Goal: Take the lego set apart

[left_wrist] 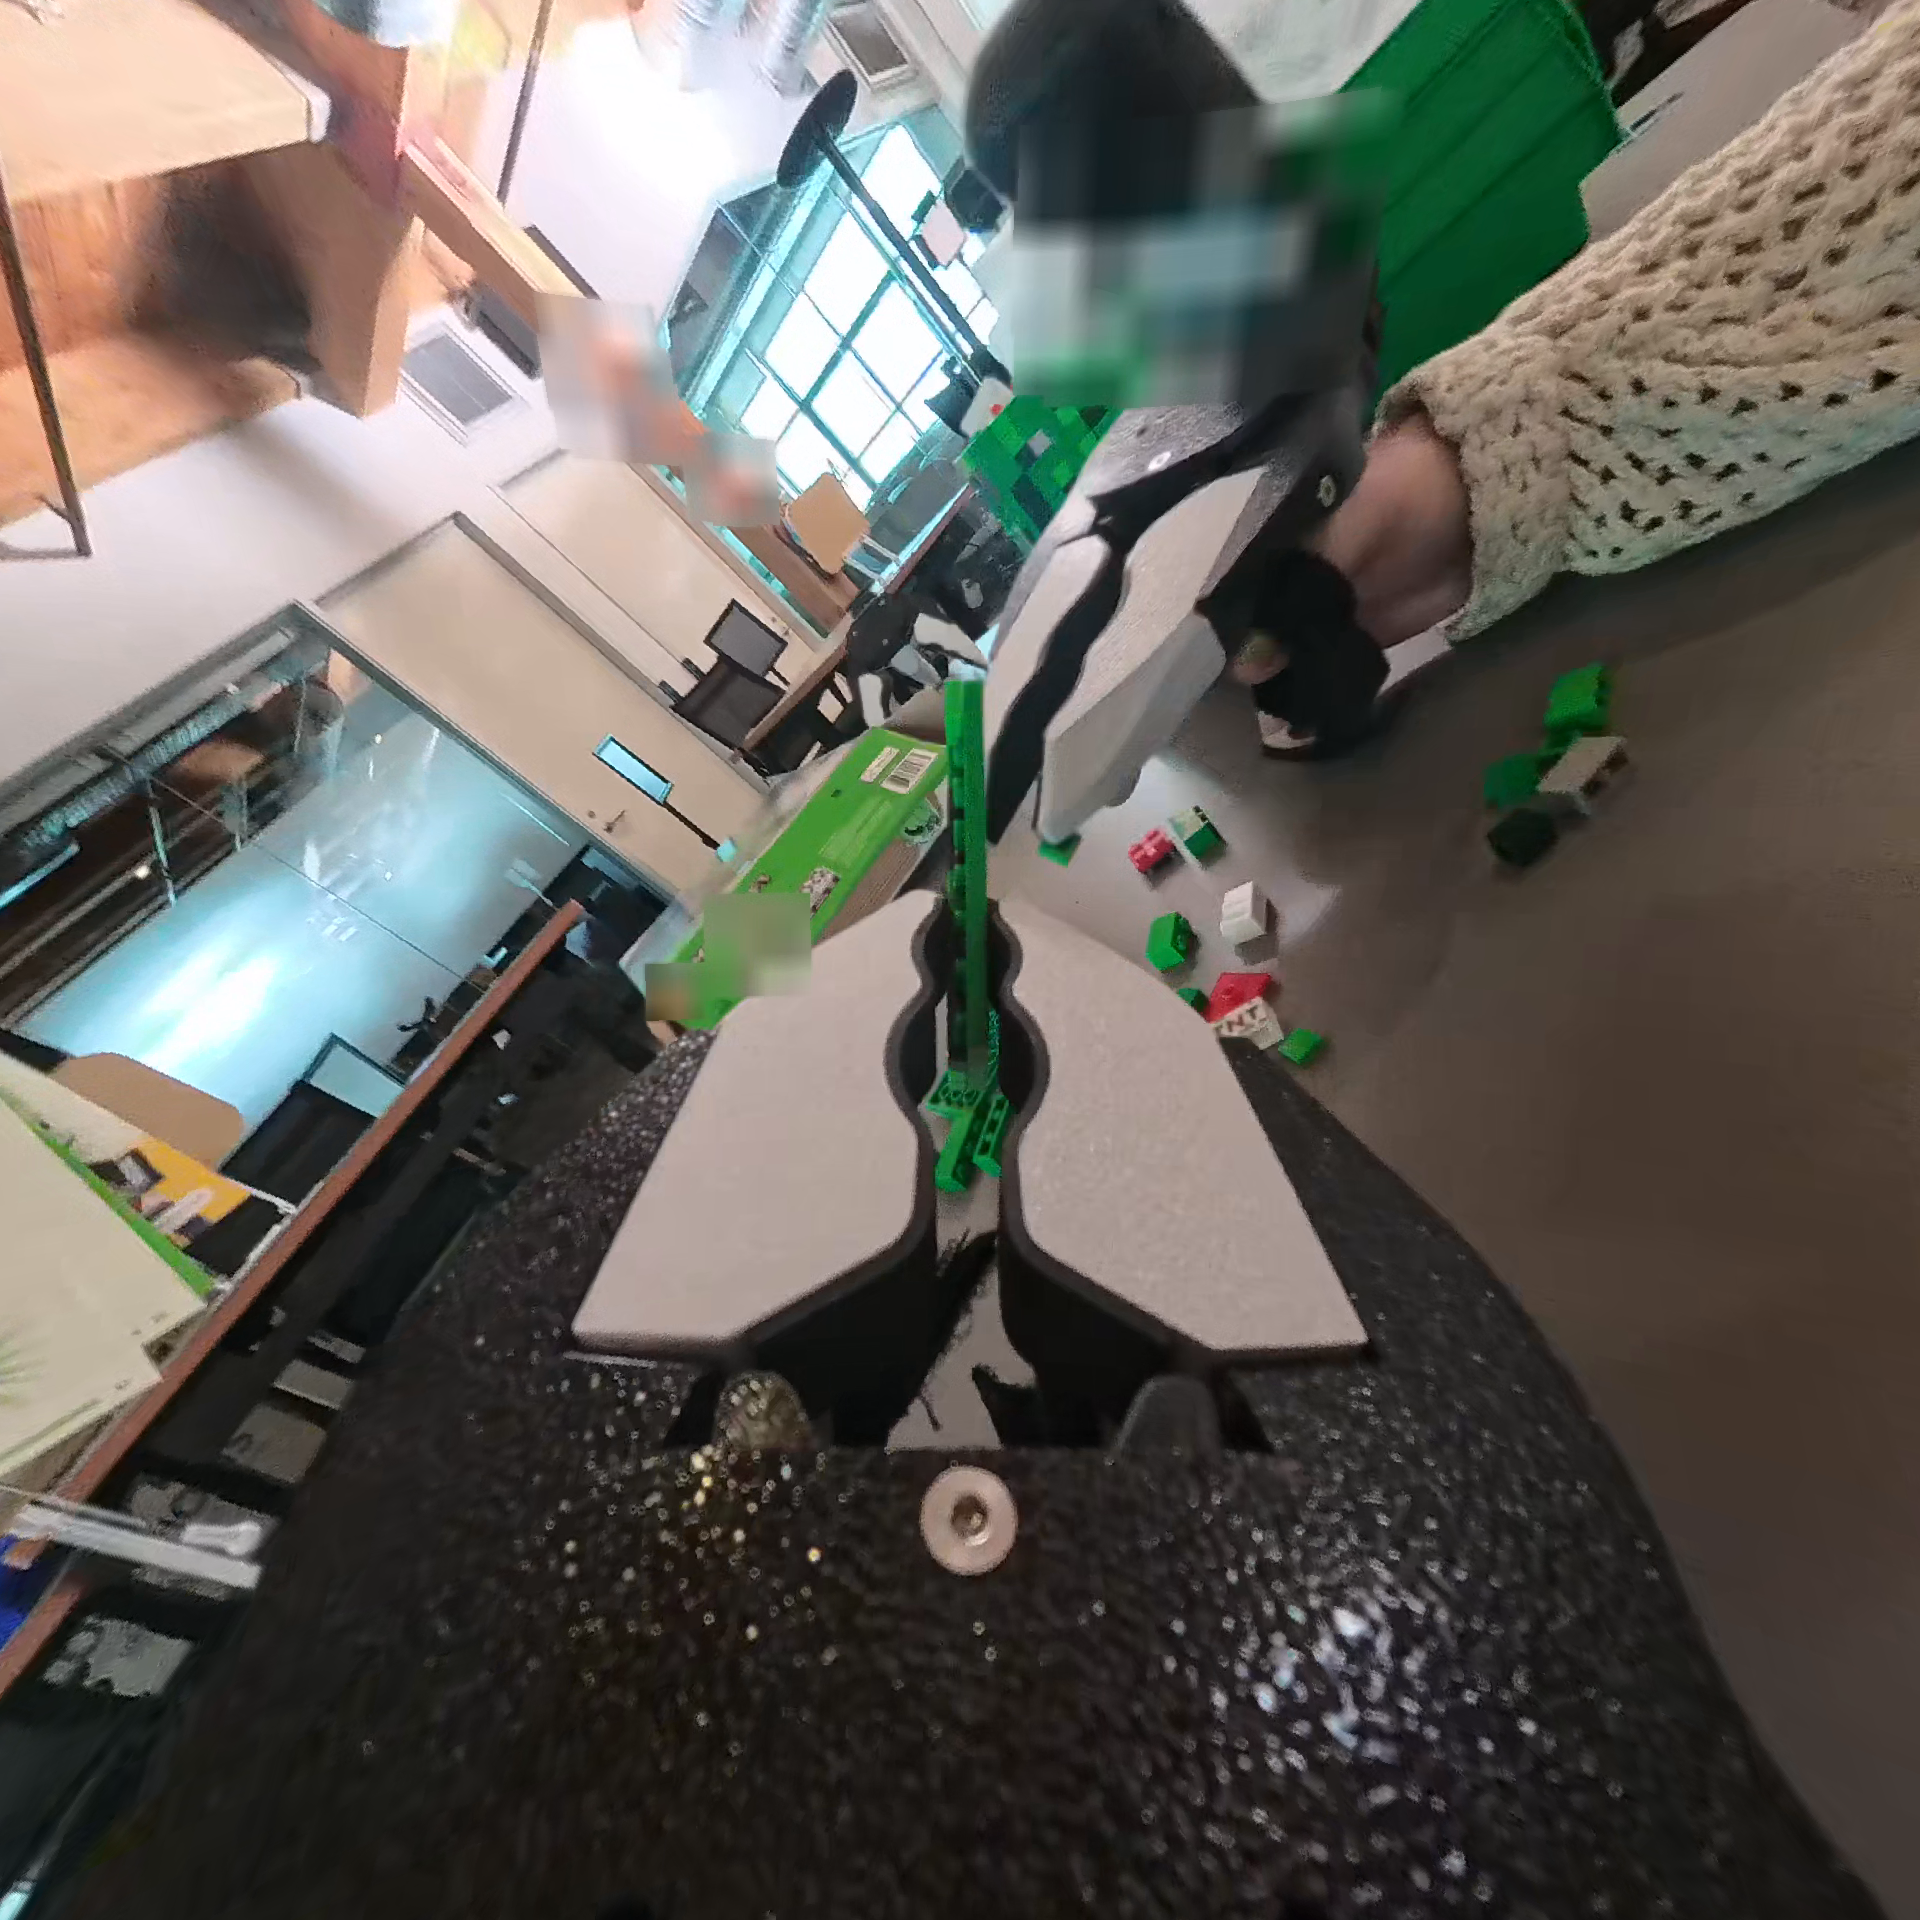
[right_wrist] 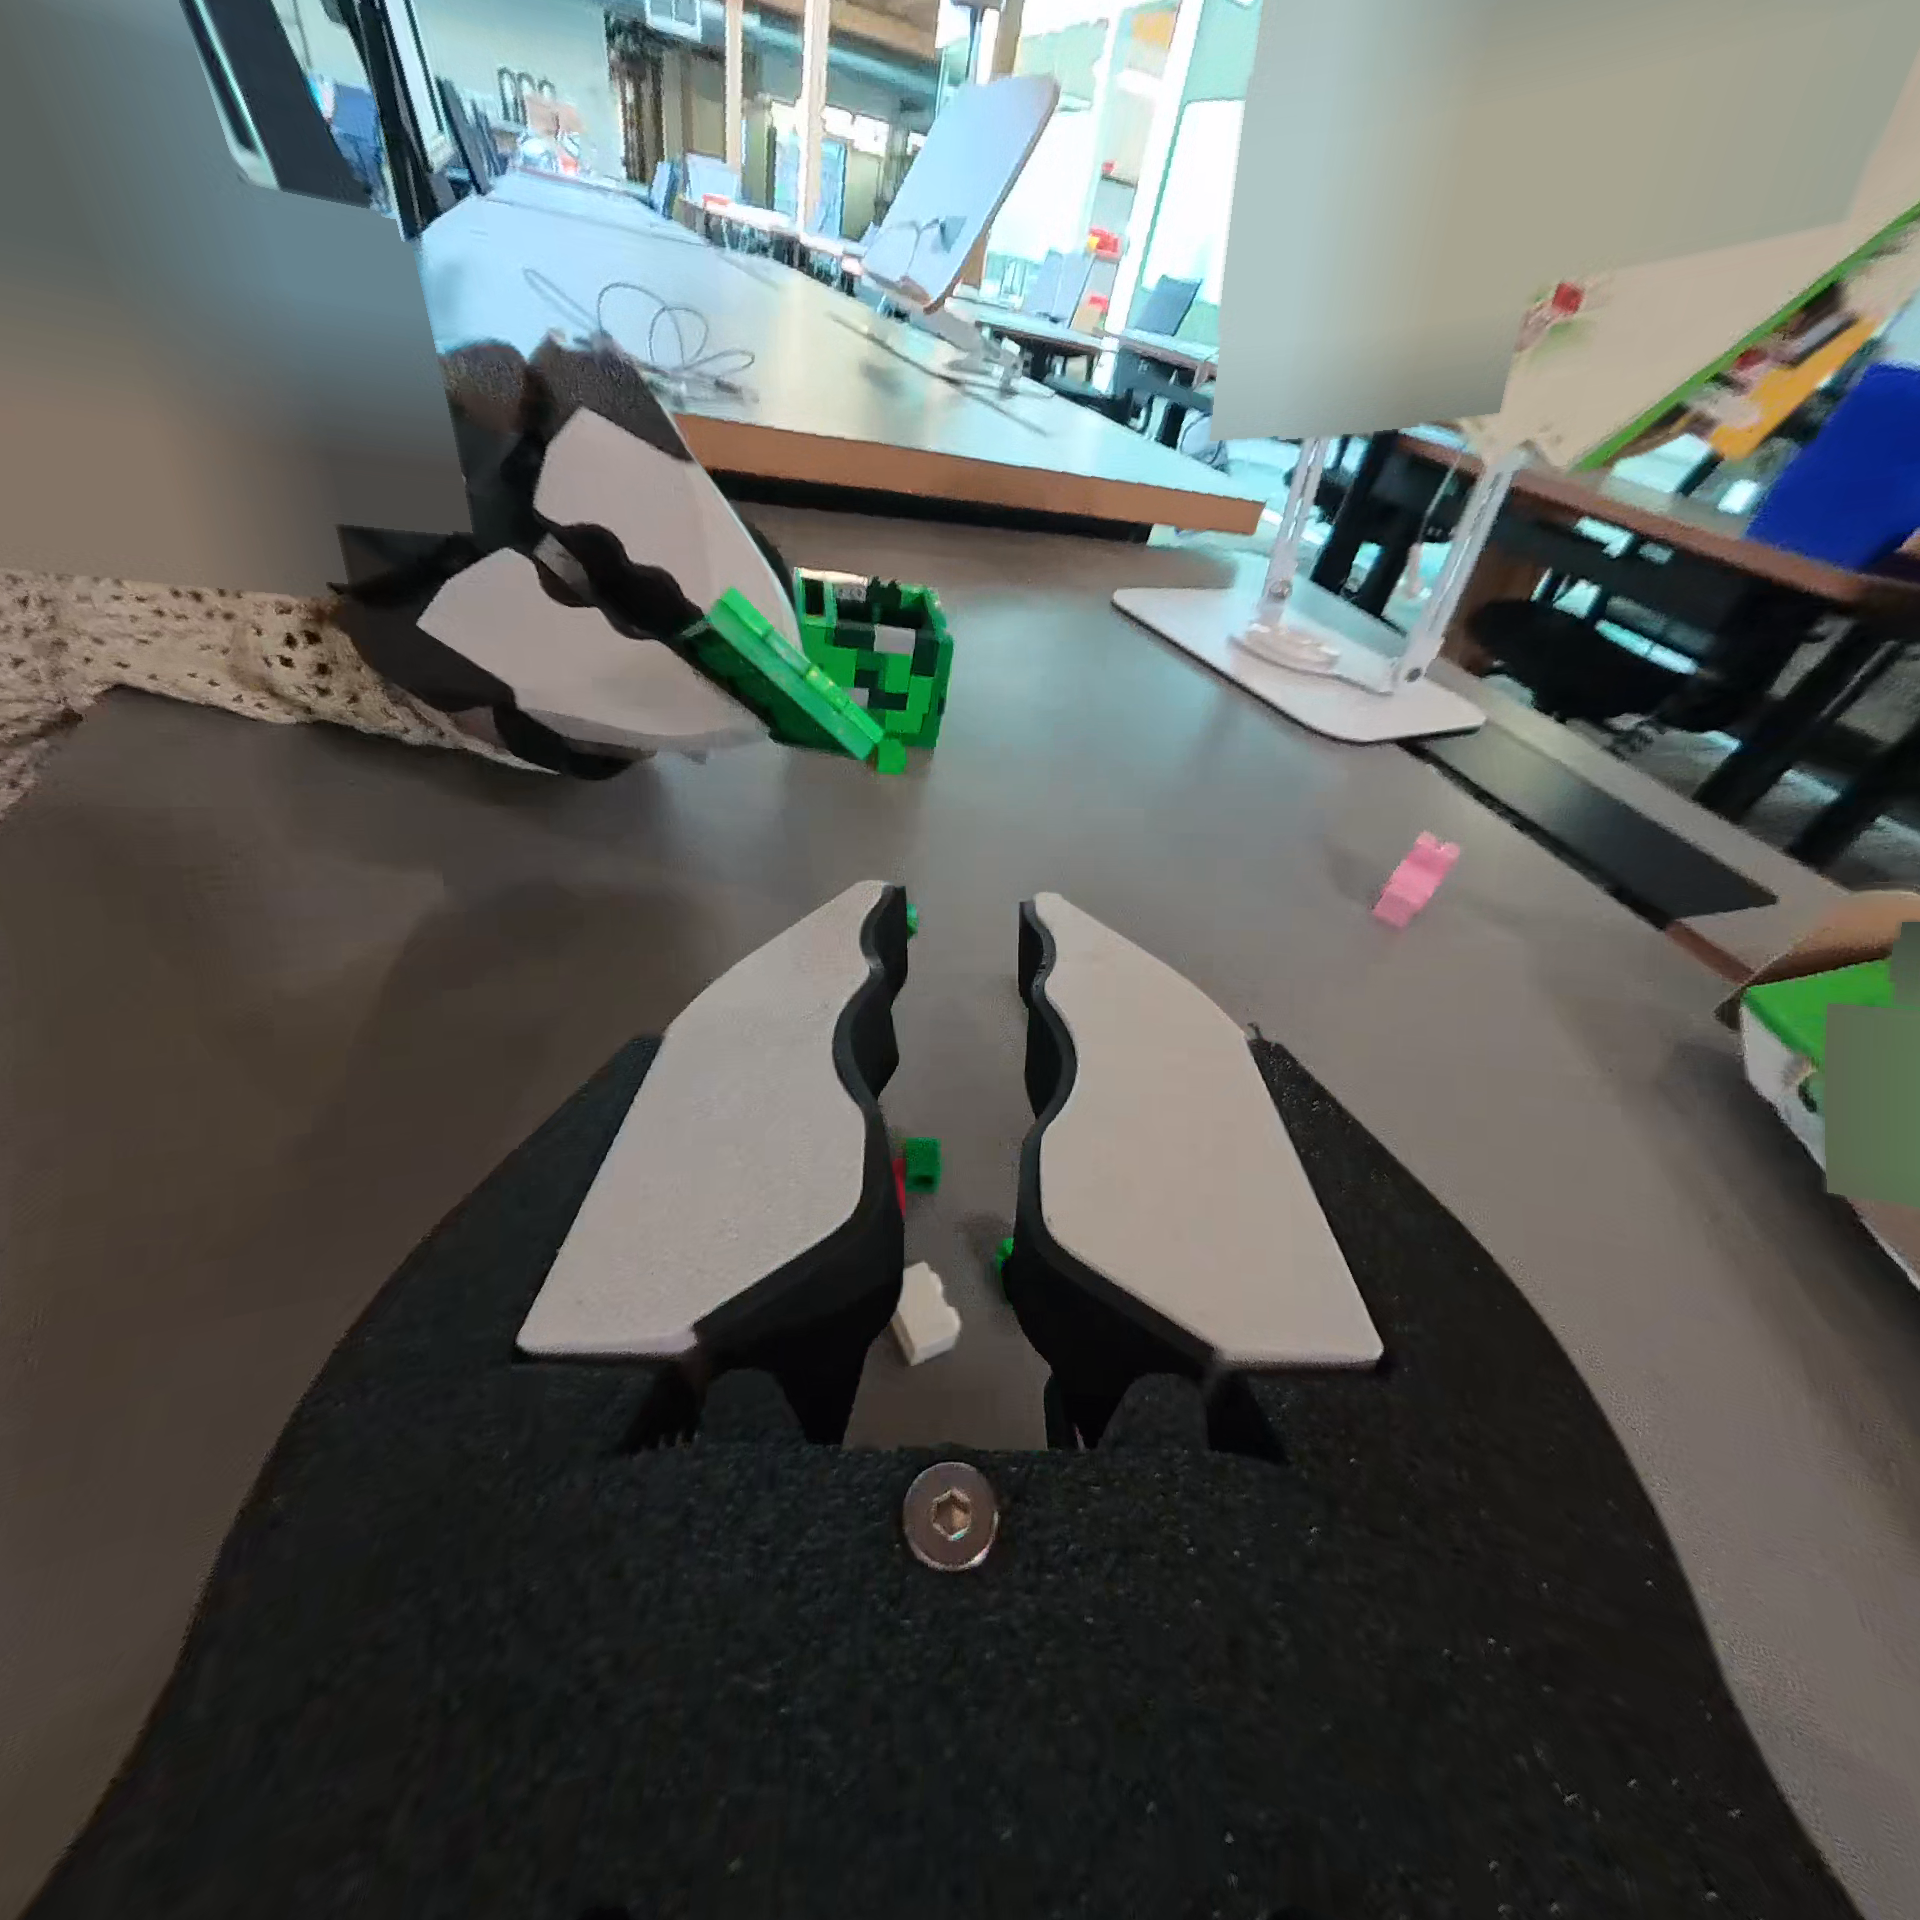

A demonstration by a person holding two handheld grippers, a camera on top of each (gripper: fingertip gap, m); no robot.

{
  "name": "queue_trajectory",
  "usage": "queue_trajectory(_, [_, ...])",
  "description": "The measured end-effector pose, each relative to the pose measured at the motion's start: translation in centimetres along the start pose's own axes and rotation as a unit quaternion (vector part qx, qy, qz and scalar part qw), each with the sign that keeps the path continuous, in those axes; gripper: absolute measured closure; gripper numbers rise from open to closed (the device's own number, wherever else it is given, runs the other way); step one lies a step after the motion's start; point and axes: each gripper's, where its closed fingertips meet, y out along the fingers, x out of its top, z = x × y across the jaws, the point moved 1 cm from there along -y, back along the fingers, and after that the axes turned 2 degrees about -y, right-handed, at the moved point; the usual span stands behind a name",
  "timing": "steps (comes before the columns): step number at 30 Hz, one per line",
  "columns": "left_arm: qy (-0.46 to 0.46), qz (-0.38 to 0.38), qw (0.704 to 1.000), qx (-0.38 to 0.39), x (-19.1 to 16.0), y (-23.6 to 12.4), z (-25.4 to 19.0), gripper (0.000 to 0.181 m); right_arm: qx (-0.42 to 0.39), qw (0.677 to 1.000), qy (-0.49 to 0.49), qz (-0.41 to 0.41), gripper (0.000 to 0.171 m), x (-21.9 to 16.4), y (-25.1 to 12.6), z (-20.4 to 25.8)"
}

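My left gripper is shut on a thin green lego plate, seen edge-on, with small green pieces on its near end. In the right wrist view this gripper holds the plate tilted, just in front of a green and black lego cube build on the dark table. My right gripper is open and empty, low over the table. A small green brick and a white brick lie between its fingers. In the left wrist view its tips touch down by a small green piece.
Loose red, white and green bricks lie scattered on the table, with a further cluster. A pink brick lies to the right. A white stand is at the back right, a green box at the right edge.
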Motion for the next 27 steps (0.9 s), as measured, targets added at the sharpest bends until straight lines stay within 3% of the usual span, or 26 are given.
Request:
queue_trajectory(13, [0.022, 0.093, 0.994, -0.054, -3.5, 0.4, -1.2, 0.176, 0.007, 0.999, 0.04, 0.004, 0.15, 0.1, 0.9, 0.1])
queue_trajectory(17, [0.029, 0.101, 0.99, -0.096, -4.0, 0.4, -2.4, 0.176, 0.069, 0.997, 0.016, 0.015, 0.151, -0.1, 0.5, 2.0])
queue_trajectory(20, [0.054, 0.117, 0.985, -0.111, -4.7, 0.6, -3.0, 0.176, 0.102, 0.991, 0.004, 0.081, 0.151, -1.6, 0.6, 3.3])
queue_trajectory(23, [0.142, 0.129, 0.977, -0.095, -5.2, 0.8, -2.9, 0.176, 0.128, 0.984, 0.002, 0.122, 0.149, -2.5, 0.8, 4.3])
queue_trajectory(27, [0.365, 0.145, 0.919, -0.048, -5.5, 0.8, -3.1, 0.176, 0.141, 0.976, 0.012, 0.163, 0.139, -3.4, 0.9, 4.8])
